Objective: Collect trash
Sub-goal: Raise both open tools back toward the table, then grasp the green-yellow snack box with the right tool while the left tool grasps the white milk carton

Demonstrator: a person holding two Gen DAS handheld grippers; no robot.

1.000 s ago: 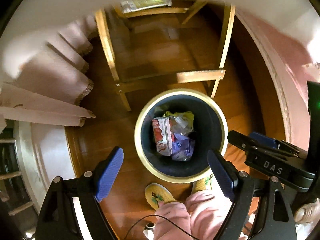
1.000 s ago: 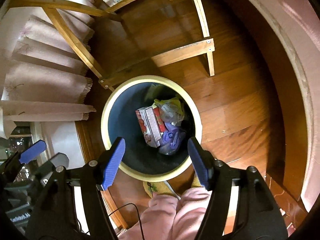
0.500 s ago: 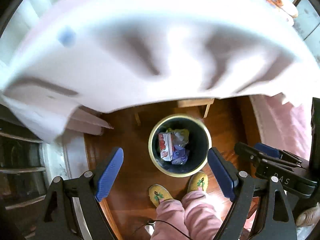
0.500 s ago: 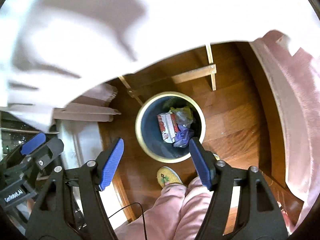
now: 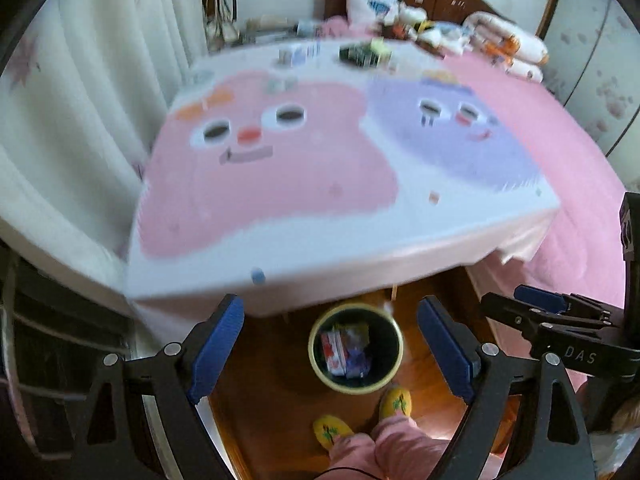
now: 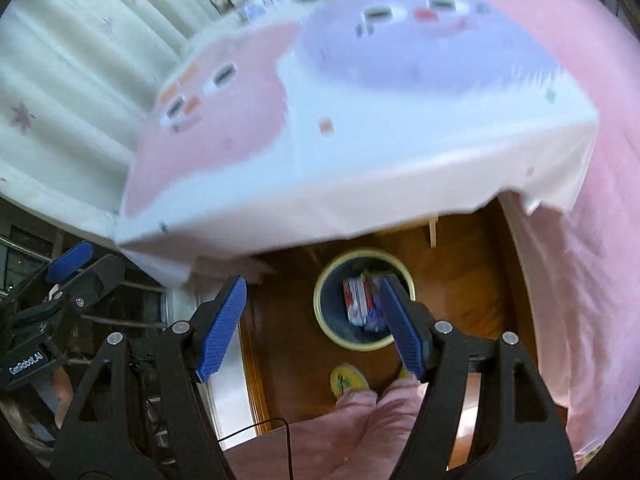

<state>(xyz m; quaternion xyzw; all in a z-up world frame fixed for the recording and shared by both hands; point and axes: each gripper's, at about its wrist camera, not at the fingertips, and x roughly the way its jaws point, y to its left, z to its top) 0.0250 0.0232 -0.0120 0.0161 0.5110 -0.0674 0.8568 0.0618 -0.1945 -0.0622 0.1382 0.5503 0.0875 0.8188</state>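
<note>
Wooden floor [image 5: 260, 420] shows at the bottom of both views, with a table under a cartoon cloth [image 5: 320, 176] above it. From the left gripper [image 5: 330, 350], we see both blue pads spread wide with nothing between them. The right gripper [image 6: 312, 326] is wide open and empty too. Below and between the left gripper's pads sits the round bin [image 5: 355, 347] on the floor, near the table's front edge. Inside it lie a red and white carton [image 5: 335, 349] and some wrappers, too blurry to tell apart. Just near the bin are the person's yellow slippers [image 5: 396, 400]. More small things [image 5: 364, 53] sit at the far end of the table, by the bed [image 5: 560, 152], and they may be trash still to pick up. The views are blurry, so a reach made now could miss them. A gripper could also snag the hanging cloth and pull things off the table.
</note>
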